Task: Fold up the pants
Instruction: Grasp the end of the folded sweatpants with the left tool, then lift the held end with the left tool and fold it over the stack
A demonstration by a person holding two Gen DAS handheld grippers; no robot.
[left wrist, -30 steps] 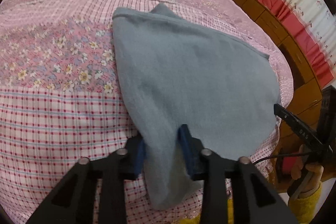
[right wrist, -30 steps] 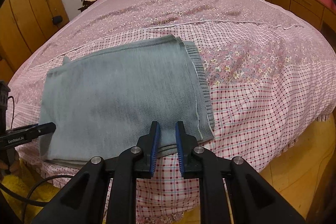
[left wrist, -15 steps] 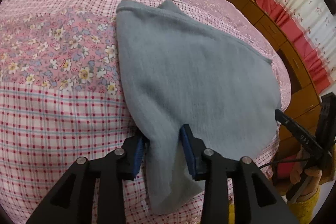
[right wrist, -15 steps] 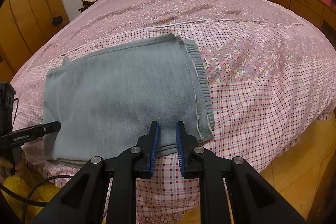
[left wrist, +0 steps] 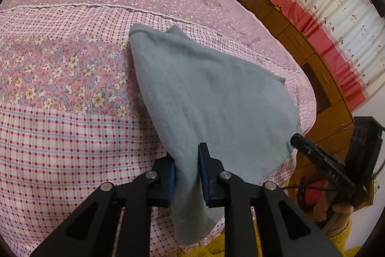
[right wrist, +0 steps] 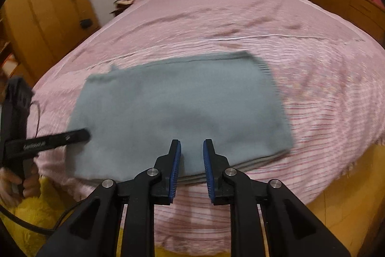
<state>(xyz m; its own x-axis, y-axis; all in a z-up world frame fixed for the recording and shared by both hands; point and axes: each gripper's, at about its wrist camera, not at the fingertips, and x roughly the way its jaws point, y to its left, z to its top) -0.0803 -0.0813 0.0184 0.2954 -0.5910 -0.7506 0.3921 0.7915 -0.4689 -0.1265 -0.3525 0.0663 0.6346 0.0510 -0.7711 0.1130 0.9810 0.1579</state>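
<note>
Left wrist view: the left gripper (left wrist: 186,171), jaws just closing, pinches a near corner of the grey pants (left wrist: 204,98), which lie folded on the pink bedspread (left wrist: 60,124).

Right wrist view, blurred: the right gripper (right wrist: 191,168) seems to pinch the near edge of the pants. Uneven lifting could skew the fold.

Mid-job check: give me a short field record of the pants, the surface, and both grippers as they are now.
garment: grey-blue knit pants, folded into a rough rectangle
surface: pink patchwork bedspread, pants near its foot edge
left gripper: jaws just closed further, blue pads pinching a near corner of the pants
right gripper: jaws slightly apart at the near edge; grip unclear, view blurred
fold: layered edge visible at the near side
</note>
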